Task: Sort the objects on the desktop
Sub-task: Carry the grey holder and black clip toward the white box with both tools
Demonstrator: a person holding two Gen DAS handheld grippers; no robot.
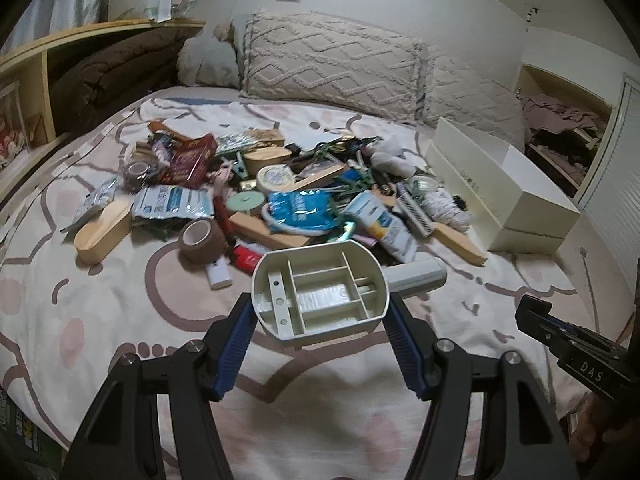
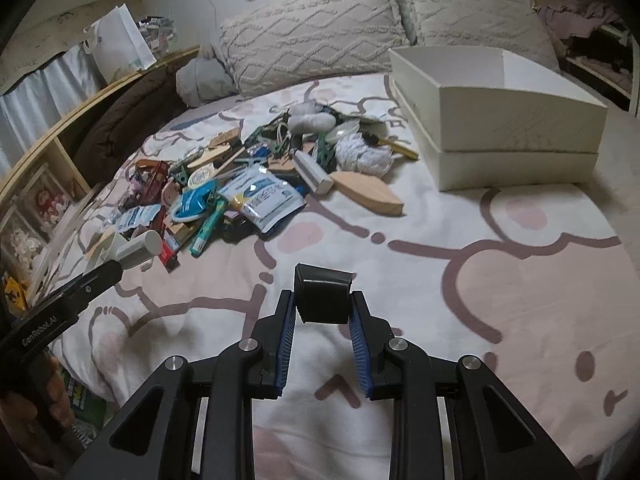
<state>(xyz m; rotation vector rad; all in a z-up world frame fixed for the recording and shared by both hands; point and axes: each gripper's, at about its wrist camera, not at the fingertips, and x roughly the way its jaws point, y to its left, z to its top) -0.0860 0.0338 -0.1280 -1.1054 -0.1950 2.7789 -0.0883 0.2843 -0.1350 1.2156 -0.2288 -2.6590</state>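
Note:
My left gripper is shut on a cream plastic holder with ribbed compartments and a grey cylinder handle, held above the bedspread. It also shows in the right wrist view. My right gripper is shut on a small black clip-like block, over the bare bedspread. The right gripper also shows at the right edge of the left wrist view. A pile of mixed small objects lies mid-bed. An open white box stands at the right.
Knitted pillows line the head of the bed. A wooden shelf with a brown blanket runs along the left. A tape roll and a wooden brush lie at the pile's edges. A closet opens at the far right.

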